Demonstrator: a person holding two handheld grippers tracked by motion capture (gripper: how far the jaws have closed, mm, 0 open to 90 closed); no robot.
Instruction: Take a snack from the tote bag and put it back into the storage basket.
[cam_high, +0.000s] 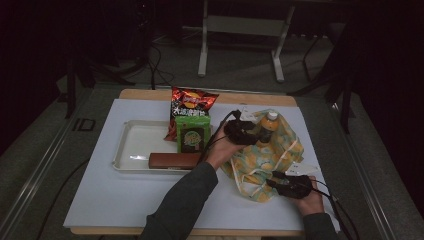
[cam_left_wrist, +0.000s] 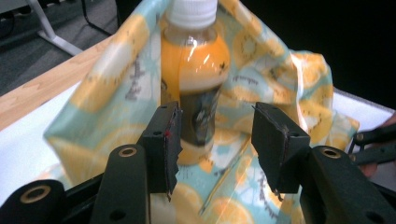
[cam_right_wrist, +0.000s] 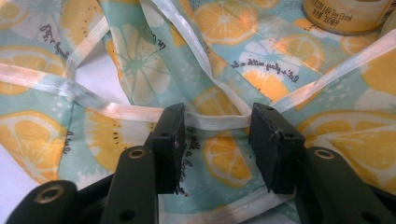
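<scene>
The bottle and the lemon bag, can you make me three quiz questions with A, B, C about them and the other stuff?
1. Where is the bottle?
A. On the tray
B. In the lemon-print bag
C. On the floor

2. What colour is the bottle's cap?
A. White
B. Red
C. Green

3. How are the left gripper's jaws?
A. Shut on the cap
B. Shut on the tray
C. Open

Answers: B, the bag's cloth rises around the bottle; A, the cap looks white in the left gripper view; C, a wide gap shows between the jaws, with the bottle beyond.
</scene>
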